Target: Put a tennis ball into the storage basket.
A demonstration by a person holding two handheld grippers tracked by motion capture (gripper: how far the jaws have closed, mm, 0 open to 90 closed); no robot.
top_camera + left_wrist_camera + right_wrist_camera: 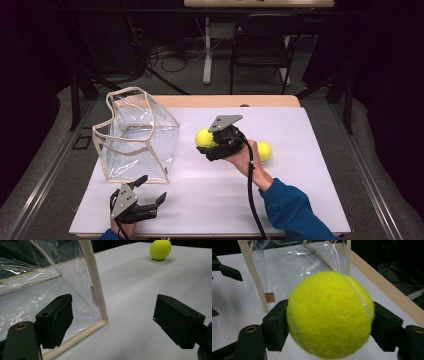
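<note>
Meanwhile, we held one tennis ball clamped, bound for the clear bag.

From above, our right gripper [209,145] gripped the tennis ball [204,137] mid-table, right of the clear bag [137,135]; a second ball [264,151] lay right of our hand. Along the left gripper [112,322], jaws gaped wide and empty by the bag's near corner. Along the right, pads pinched the ball's sides; being round, it had no long axis, and could squirt out or snag the floppy rim.

The clear bag [137,137] stands near the white table's [300,200] left edge, blocking passage there. A loose tennis ball [264,151] lies right of centre. The front and the right edge lie open between them.
</note>
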